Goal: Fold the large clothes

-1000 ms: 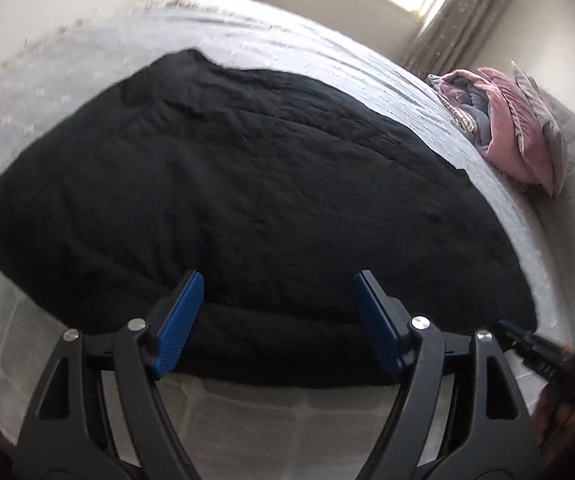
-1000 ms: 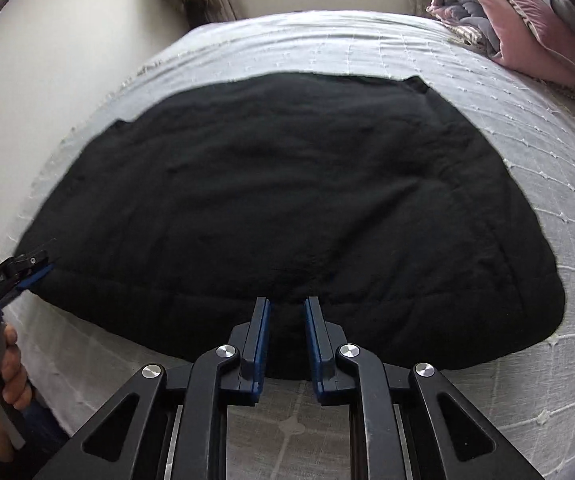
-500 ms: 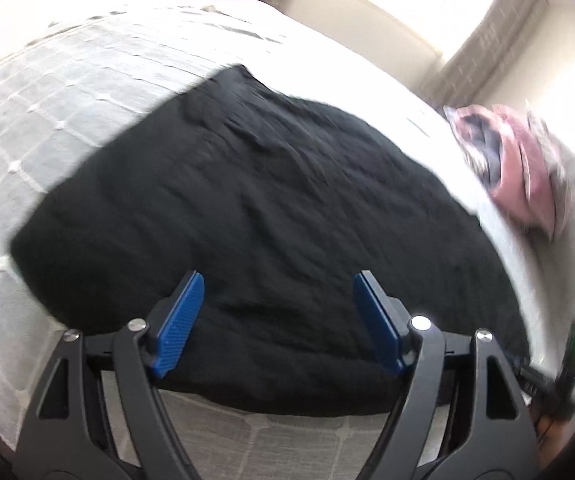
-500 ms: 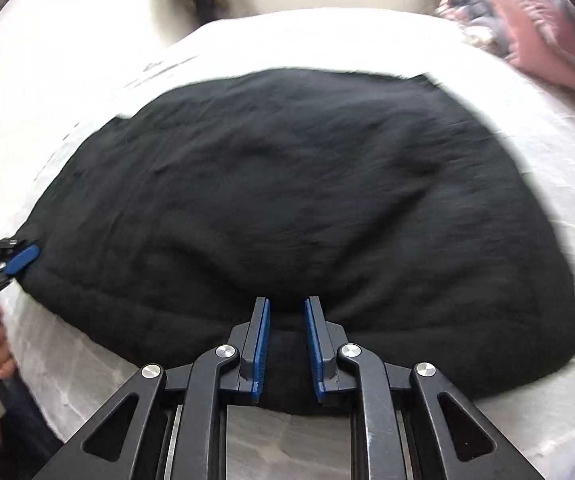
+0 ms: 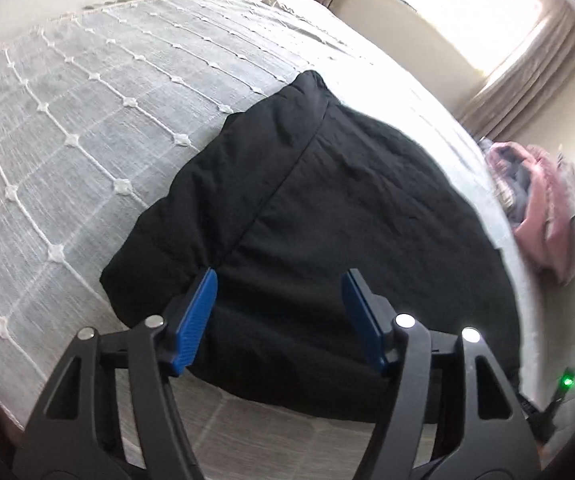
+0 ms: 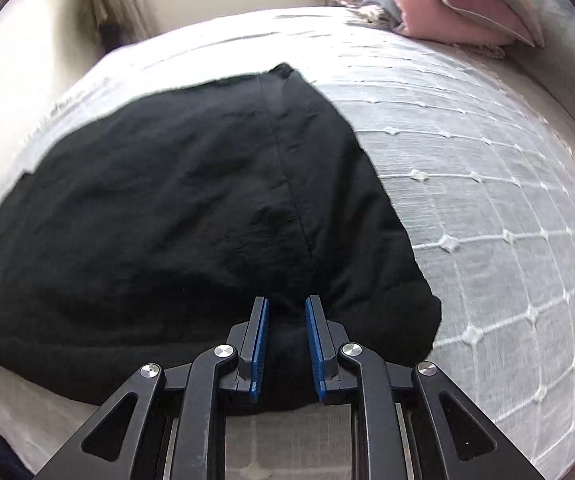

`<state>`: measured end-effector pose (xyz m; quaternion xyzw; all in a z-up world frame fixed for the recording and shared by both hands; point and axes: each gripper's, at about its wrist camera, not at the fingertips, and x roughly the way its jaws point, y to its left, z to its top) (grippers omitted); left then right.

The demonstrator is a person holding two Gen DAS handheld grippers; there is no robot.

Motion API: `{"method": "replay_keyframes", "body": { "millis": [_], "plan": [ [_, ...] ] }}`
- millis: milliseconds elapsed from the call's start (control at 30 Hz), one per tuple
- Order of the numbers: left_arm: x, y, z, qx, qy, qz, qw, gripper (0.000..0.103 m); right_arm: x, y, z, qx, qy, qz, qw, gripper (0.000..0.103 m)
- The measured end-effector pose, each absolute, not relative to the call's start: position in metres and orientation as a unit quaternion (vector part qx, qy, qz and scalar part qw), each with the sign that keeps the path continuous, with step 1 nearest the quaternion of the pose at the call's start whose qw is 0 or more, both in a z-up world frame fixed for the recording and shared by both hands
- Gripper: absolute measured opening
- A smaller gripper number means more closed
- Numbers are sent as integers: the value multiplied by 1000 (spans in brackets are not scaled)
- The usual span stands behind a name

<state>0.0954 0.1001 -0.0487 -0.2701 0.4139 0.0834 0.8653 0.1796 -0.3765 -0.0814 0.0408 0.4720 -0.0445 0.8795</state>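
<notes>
- Right now your left gripper hangs over the near left part of the black garment; its blue pads stand well apart and the jaws are closing, with cloth lying under the gap and neither pad pressing on it.
- Your right gripper sits over the garment's near edge towards its right corner; its jaws stand narrow with a slim gap between the blue pads; dark cloth shows in that gap, but you cannot tell from this view whether any of it is pinched.
- Laid flat, the black garment spreads across the grey quilted bedspread, its near edge close to the bed's near side; a seam runs from the far edge towards your right gripper, and the same line shows in the left view running towards the left pad.
- To the right of the garment the bedspread lies bare, stitched in a grid with small tufts.
- Near the far right end of the bed lies a pink bundle of bedding, well apart from the garment; a window with a curtain stands beyond the bed.
</notes>
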Motion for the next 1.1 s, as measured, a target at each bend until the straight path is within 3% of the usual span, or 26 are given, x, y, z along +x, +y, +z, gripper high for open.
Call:
{"method": "replay_keyframes", "body": {
  "millis": [167,400,567,900,1100],
  "plan": [
    [88,118,-38,-309,381,101,866,67,175,-384,-73,82,456,-44,885,19],
    [77,130,-26,-289,365,135,875,69,161,-362,-59,87,419,-1,904,20],
    [74,100,-4,-231,332,105,909,69,154,-280,-51,12,396,98,913,19],
    [119,59,-35,-239,418,34,876,69,151,-162,-67,-71,385,185,902,19],
    [127,53,-40,-251,431,34,866,69,183,-149,-73,-66,399,161,900,19]
  ]
}}
